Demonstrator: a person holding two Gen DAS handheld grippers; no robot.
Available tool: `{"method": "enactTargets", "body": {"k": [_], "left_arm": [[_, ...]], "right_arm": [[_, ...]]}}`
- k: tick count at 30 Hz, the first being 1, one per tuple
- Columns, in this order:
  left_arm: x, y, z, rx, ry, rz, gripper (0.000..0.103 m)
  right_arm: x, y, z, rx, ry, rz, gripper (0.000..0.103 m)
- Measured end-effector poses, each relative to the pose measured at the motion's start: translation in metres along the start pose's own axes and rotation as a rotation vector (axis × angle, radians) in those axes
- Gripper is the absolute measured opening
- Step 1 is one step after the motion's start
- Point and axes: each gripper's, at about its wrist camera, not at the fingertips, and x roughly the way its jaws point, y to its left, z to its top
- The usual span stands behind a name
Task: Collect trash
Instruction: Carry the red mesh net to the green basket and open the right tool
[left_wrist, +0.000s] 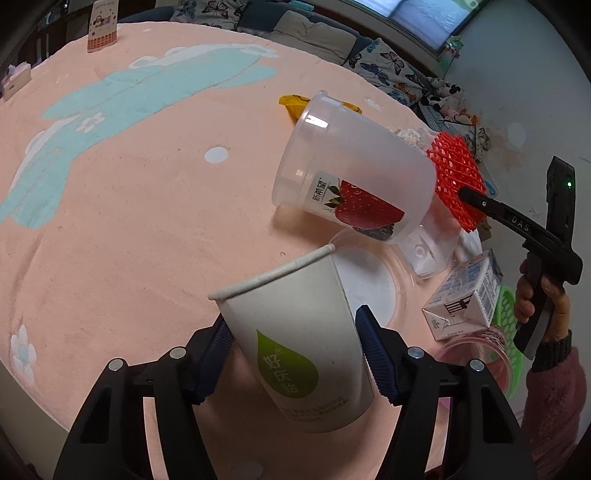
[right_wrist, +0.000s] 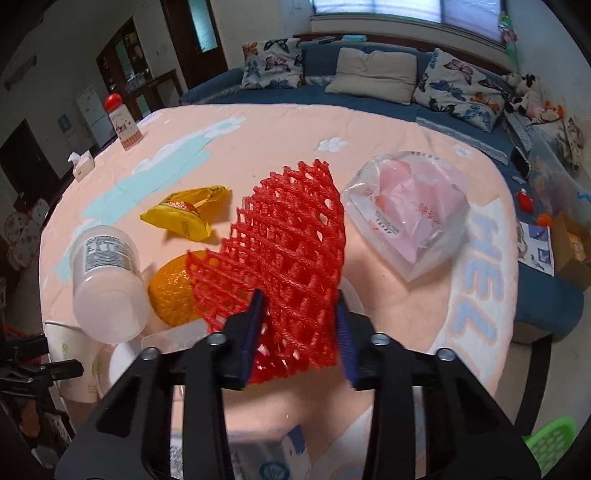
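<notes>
Mid-pickup beside the orange (right_wrist: 171, 291): right tool (right_wrist: 301, 325) pinching red foam net (right_wrist: 288, 236), left tool (left_wrist: 293, 354) clamping paper cup (left_wrist: 295, 332); next, likely binning both.

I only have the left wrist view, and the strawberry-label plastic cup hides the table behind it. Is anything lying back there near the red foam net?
Observer: Yes. An orange lies right beside the plastic cup, and the red foam net partly covers it from sight.
Operator: Does the right hand-held gripper really have the net?
Observer: Yes. The right hand-held gripper has its blue pads pressing the net from both sides.
Operator: Any more trash beyond?
Observer: A clear plastic bag with pink contents lies right of the net.
</notes>
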Motion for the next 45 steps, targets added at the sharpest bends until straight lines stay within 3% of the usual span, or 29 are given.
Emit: {"method": "enactTargets", "body": {"k": [8,18,27,33,39,45], "left_arm": [[-0.022,-0.009,-0.009,0.04,-0.04,-0.04,0.06],[-0.062,-0.042,-0.011,0.169,-0.091,-0.121,0.06],[-0.083,-0.12,-0.006,0.34,-0.117,-0.232,0.06],[-0.076,-0.185,-0.011,0.43,-0.097,-0.319,0.06],[-0.057,-0.251,-0.025,0.527,-0.054,-0.378,0.06],[-0.037,-0.302,-0.041,0.588,-0.01,-0.408,0.06]], "right_arm": [[-0.047,0.008,-0.013,0.035,-0.095,-0.004,0.021],[-0.11,0.012,-0.05,0.105,-0.179,-0.058,0.02],[-0.167,-0.032,-0.117,0.244,-0.19,-0.251,0.02],[-0.186,-0.069,-0.17,0.323,-0.151,-0.394,0.021],[-0.192,-0.099,-0.215,0.391,-0.112,-0.463,0.023],[-0.19,-0.121,-0.246,0.456,-0.08,-0.476,0.043]]}}
